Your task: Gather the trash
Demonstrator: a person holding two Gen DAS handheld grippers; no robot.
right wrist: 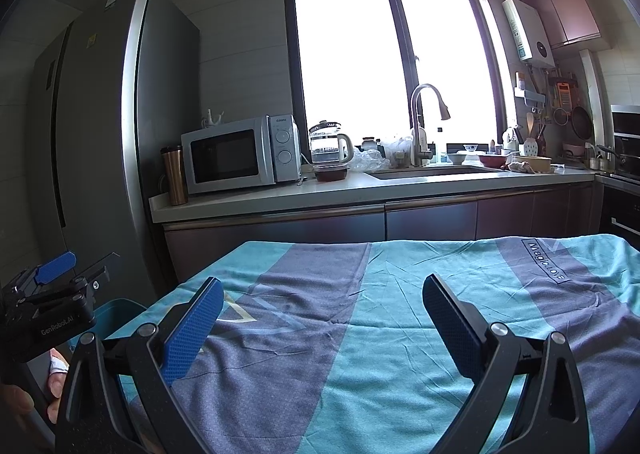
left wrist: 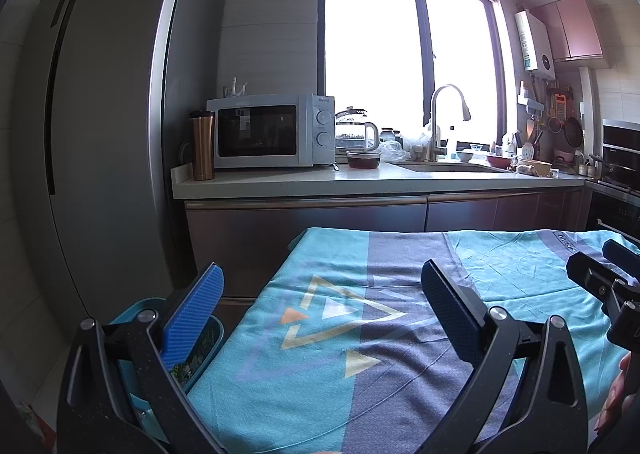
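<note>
- Your left gripper [left wrist: 320,294] and right gripper [right wrist: 322,300] both hover over the tablecloth [left wrist: 400,374], jaws spread wide, nothing held.
- No loose trash shows on the cloth in either view.
- The teal bin [left wrist: 208,338] sits below the table's left edge, with something dark and speckled inside.
- Looks like either the end of collection or a search step.
- Next: sweep both cameras across the table and the countertop [right wrist: 360,189]; the crumpled plastic bag [right wrist: 370,159] by the sink may be a candidate.

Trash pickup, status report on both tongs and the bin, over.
Left tongs open, empty. Right tongs open, empty. Teal bin beside table, left edge, some scraps inside. No trash visible on tablecloth; nothing in the way.
</note>
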